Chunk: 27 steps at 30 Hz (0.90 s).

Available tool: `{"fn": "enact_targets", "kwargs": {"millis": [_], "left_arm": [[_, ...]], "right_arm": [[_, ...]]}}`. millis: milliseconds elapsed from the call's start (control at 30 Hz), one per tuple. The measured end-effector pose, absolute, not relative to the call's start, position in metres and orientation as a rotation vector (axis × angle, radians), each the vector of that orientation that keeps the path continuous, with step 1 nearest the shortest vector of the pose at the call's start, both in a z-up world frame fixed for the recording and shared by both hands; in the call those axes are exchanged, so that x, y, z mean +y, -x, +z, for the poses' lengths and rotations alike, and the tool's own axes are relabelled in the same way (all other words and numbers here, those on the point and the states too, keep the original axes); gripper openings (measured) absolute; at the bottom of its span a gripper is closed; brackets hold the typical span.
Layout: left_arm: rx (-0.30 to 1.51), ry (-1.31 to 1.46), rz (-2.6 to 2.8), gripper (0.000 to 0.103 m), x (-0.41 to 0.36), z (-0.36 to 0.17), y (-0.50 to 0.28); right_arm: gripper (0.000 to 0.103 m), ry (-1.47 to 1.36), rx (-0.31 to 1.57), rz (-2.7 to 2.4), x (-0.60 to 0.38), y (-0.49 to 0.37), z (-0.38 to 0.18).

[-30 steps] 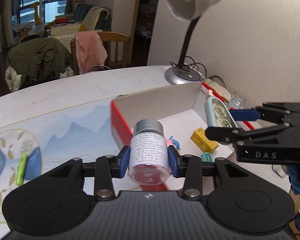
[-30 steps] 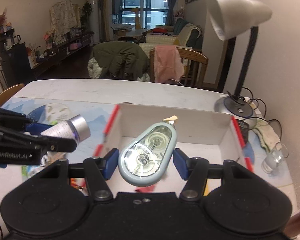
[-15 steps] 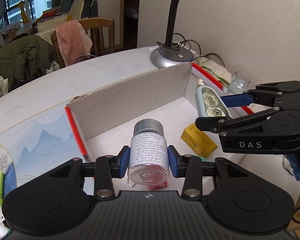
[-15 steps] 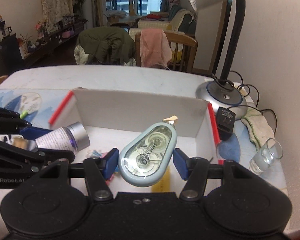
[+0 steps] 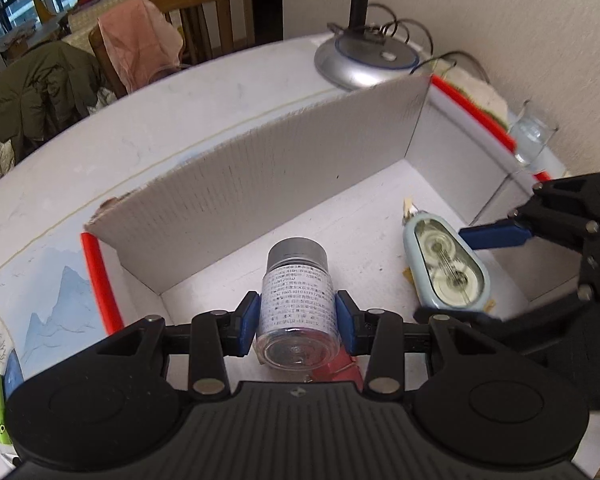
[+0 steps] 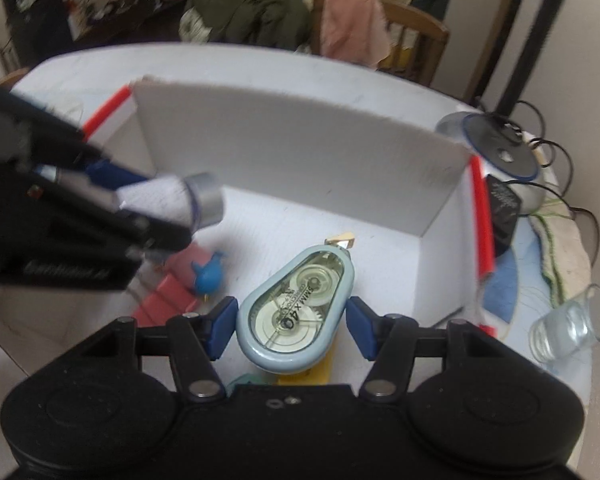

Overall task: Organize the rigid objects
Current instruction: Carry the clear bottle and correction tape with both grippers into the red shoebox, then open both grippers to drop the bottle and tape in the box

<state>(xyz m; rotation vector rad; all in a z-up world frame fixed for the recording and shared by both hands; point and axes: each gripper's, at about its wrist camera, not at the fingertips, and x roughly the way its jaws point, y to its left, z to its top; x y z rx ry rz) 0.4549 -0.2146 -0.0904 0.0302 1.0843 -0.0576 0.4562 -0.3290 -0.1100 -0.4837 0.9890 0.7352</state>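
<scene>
**Both grippers loaded and hanging over the box**

While both tools hang over the open cardboard box (image 5: 260,184), each one has something in it; nearest the left camera, the left gripper (image 5: 296,322) has its blue pads clamped on the labelled body of a small pill bottle (image 5: 296,308), silver cap pointing away, clear base toward the lens; it's held above the box floor, not resting on it as far as I can tell. Over on the right, the right gripper (image 6: 292,326) has the correction tape dispenser (image 6: 296,312) between its pads, though there's a visible gap on each side in its own view, so I can't tell if it's really pinched or just loosely cradled.

Handling-wise, I'd guess both are light, hard plastic and a bit slick; the bottle is round so it could roll once set down, and gripping mid-label looks right; the dispenser wants holding across its fat end.

Further in: a blue bird toy (image 6: 209,274), a red block (image 6: 168,300), a yellow box (image 6: 312,374) on the floor; beyond the back wall, the lamp base (image 5: 366,60) and a shot glass (image 6: 572,324).
</scene>
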Motion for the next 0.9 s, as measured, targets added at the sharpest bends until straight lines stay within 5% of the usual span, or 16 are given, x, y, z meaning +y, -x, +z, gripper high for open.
{"fn": "enact_targets", "kwargs": {"millis": [633,900], "left_arm": [[1.175,-0.016,-0.051,0.041,-0.205,-0.104,-0.469],[1.099,0.018,-0.082,0.058,-0.208,-0.084,-0.449]], "right_arm": [[0.064,0.525,1.06,0.749,-0.321,-0.457,-0.119],[0.066,0.441,1.016,0.731,-0.334,-0.447,-0.104]]}}
